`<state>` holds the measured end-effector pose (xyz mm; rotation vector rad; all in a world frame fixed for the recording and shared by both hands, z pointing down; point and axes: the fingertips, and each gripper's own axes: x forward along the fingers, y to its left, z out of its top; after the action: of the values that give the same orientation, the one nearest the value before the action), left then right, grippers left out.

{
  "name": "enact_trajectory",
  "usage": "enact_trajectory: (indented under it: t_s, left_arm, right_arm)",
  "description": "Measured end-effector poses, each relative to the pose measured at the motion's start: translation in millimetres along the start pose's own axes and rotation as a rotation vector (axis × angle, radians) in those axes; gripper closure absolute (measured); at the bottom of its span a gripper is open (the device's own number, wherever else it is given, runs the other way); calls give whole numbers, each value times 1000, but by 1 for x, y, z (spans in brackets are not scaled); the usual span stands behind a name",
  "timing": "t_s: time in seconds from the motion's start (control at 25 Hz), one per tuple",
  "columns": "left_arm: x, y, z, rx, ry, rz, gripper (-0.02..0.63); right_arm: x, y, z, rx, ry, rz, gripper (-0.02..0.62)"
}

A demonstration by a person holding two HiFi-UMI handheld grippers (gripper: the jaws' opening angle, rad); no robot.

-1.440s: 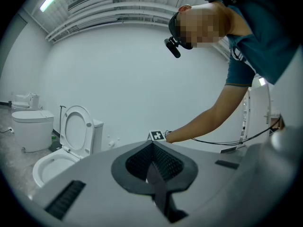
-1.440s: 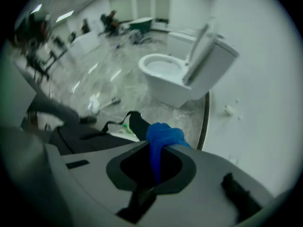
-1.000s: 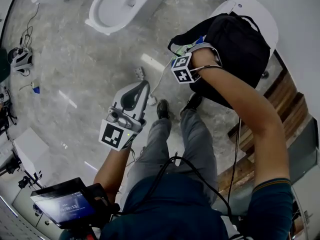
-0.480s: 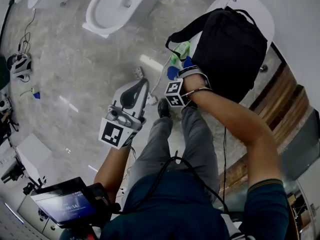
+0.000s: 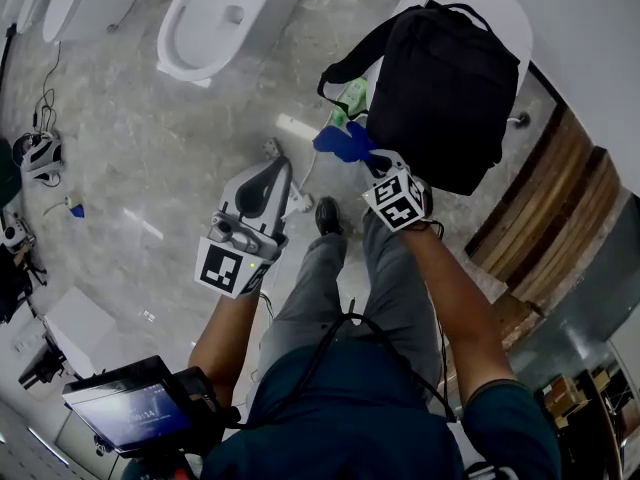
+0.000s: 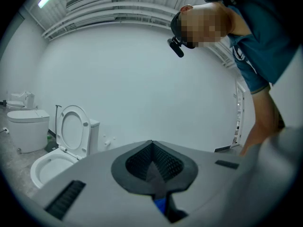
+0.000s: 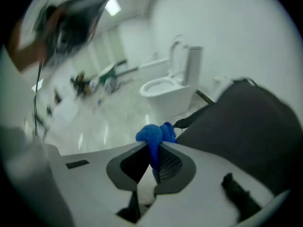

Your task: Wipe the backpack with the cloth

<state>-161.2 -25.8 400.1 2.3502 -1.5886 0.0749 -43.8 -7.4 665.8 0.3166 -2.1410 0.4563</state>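
Drawn down off the backpack [image 5: 440, 78], the right hand-held gripper [image 5: 372, 160], blue cloth [image 5: 343, 142] clamped in its jaws, left hand-held gripper [image 6: 151, 150] closed, empty

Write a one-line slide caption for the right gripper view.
Right gripper pinching a blue cloth beside the black backpack, with a toilet behind.

- The backpack [image 5: 445, 83] is plain black, straps included.
- The cloth [image 5: 345, 143] is bright blue, with no pattern.
- The right gripper [image 5: 370, 158] and the left gripper [image 5: 280, 173] have pale grey-white bodies. Their jaw pads are black with a fine grid texture, and each marker cube bears black-and-white squares.
- The toilet [image 5: 205, 18] is white.
- The floor [image 5: 150, 138] is grey with pale marbled veining.
- The wooden panel [image 5: 540, 238] along the floor's right edge is brown, in stripes.
- The person's shirt [image 5: 350, 408] is dark teal, and the trousers [image 5: 320, 288] are grey.
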Motion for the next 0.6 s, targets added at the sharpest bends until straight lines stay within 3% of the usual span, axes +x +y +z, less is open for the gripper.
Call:
enact_trajectory:
  t_s: [0.08, 0.12, 0.2, 0.44, 0.6]
  left_arm:
    - [5, -3, -1, 3, 5, -11, 601]
    - [7, -5, -1, 4, 7, -16, 601]
    - [12, -8, 0, 7, 9, -27, 601]
    - [27, -18, 3, 16, 13, -56, 601]
    - [35, -25, 7, 19, 11, -75, 601]
  right_arm:
    - [-23, -20, -2, 412, -232, 15, 572]
    - [-35, -29, -6, 564, -315, 10, 572]
    - [-55, -42, -20, 757, -416, -24, 572]
    - [-108, -78, -93, 1043, -475, -229, 572]
    - [-147, -114, -150, 1145, -466, -384, 572]
